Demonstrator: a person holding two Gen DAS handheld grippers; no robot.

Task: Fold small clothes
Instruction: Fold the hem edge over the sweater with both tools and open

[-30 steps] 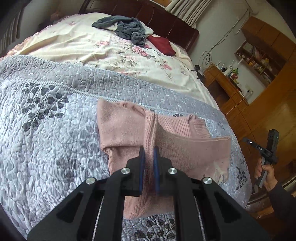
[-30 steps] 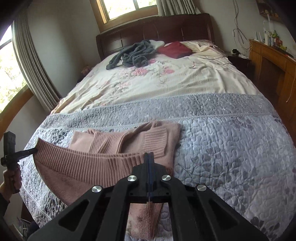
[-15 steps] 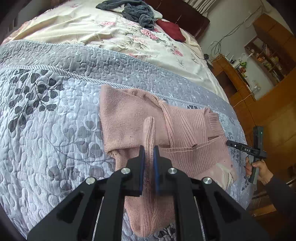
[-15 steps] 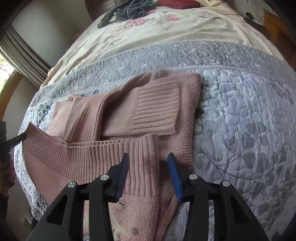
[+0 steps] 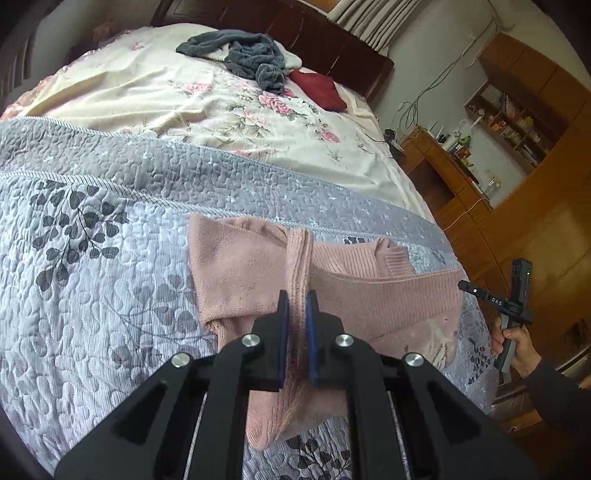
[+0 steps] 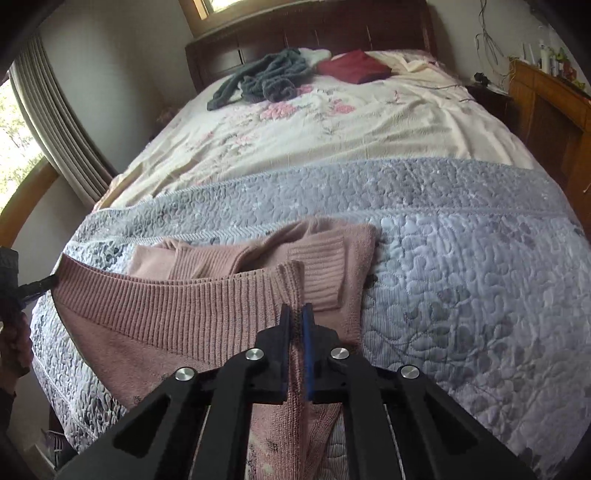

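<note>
Pink sweater (image 5: pixel 240 269) hem stretches between left gripper (image 5: pixel 295 317) and right gripper (image 6: pixel 295 325), both clamped on its corners.

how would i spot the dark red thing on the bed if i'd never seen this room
Start at the dark wooden headboard at the far end of the bed. On the cream floral sheet just below it lies the dark red folded cloth, to the right of a heap of grey-blue clothes. It is the only flat, deep red piece there, far from the pink sweater at the near end.
</note>
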